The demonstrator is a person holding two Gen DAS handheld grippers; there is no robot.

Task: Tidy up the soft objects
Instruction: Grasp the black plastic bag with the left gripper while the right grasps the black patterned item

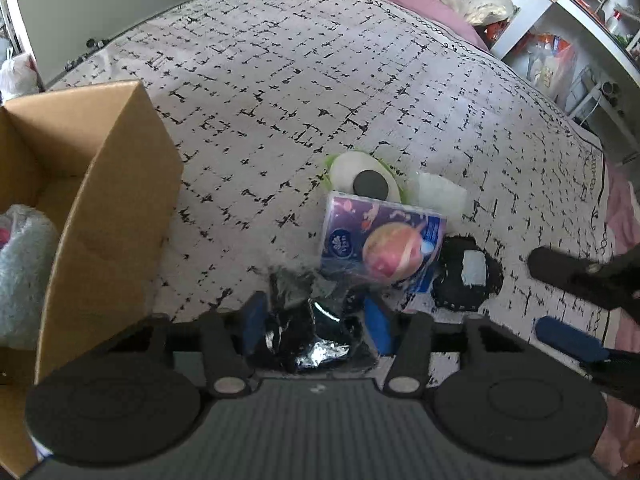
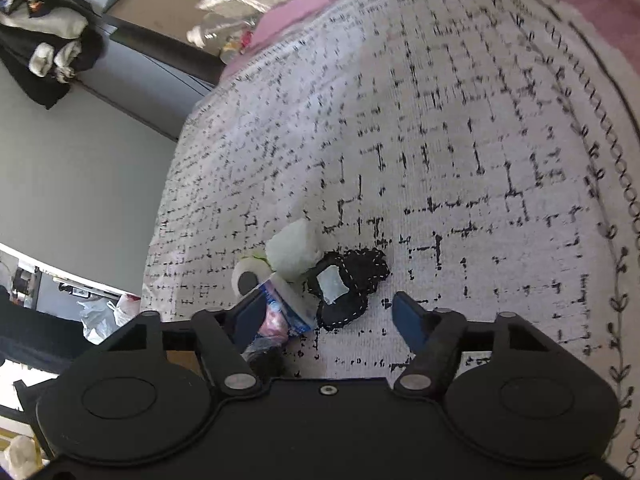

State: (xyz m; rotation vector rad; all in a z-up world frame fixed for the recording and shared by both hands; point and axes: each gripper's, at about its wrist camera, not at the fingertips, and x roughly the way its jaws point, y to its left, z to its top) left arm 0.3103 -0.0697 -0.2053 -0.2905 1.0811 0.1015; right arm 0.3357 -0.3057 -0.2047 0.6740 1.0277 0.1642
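My left gripper (image 1: 316,322) points down at the bed, its blue pads pressed on a crinkly black plastic packet (image 1: 316,336). Just beyond it lies a purple tissue pack (image 1: 380,240) with a planet picture, then a white paper roll (image 1: 364,176) and a pale translucent lump (image 1: 440,192). A black fabric piece (image 1: 468,276) with a white patch lies to the right. My right gripper (image 2: 329,318) is open over that black fabric piece (image 2: 348,280), pads clear of it, with the tissue pack (image 2: 286,308) beside its left finger. The right gripper (image 1: 560,308) also enters the left wrist view from the right.
An open cardboard box (image 1: 100,200) stands at the left on the bed and holds a pale blue fluffy bundle (image 1: 20,272) in plastic. The white blanket (image 1: 300,80) with black marks covers the bed. Cluttered shelves (image 1: 560,40) stand past the far right edge.
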